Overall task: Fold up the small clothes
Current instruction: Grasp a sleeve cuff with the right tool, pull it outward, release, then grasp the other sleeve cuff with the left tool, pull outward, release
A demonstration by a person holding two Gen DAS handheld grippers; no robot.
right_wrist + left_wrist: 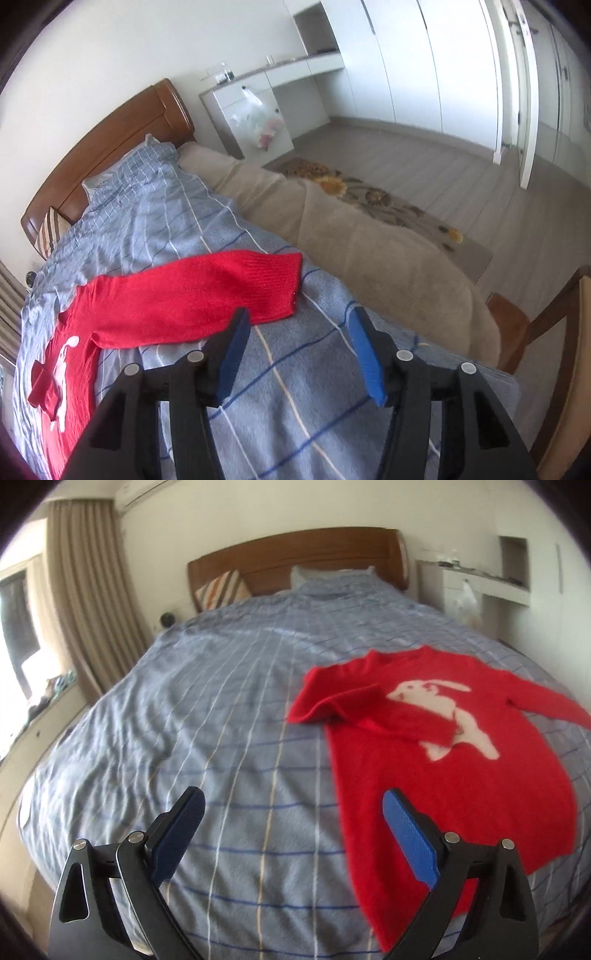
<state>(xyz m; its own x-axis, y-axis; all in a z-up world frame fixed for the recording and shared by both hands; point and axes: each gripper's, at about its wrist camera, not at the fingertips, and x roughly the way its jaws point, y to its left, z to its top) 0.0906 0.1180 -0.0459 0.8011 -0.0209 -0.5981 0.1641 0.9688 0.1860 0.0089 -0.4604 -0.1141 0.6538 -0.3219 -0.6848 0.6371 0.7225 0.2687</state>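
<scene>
A small red sweater (436, 760) with a white animal figure lies flat on the blue striped bedcover (207, 716). One sleeve is folded across its chest. The other sleeve (207, 291) stretches out straight in the right wrist view. My left gripper (295, 805) is open and empty, above the cover beside the sweater's lower edge. My right gripper (299, 325) is open and empty, just short of the outstretched sleeve's cuff.
A wooden headboard (295, 557) and pillows stand at the far end. A beige blanket (369, 236) hangs over the bed's side. A white desk (251, 103) with a plastic bag, a floral rug (373, 199) and a wooden chair (546, 332) stand nearby.
</scene>
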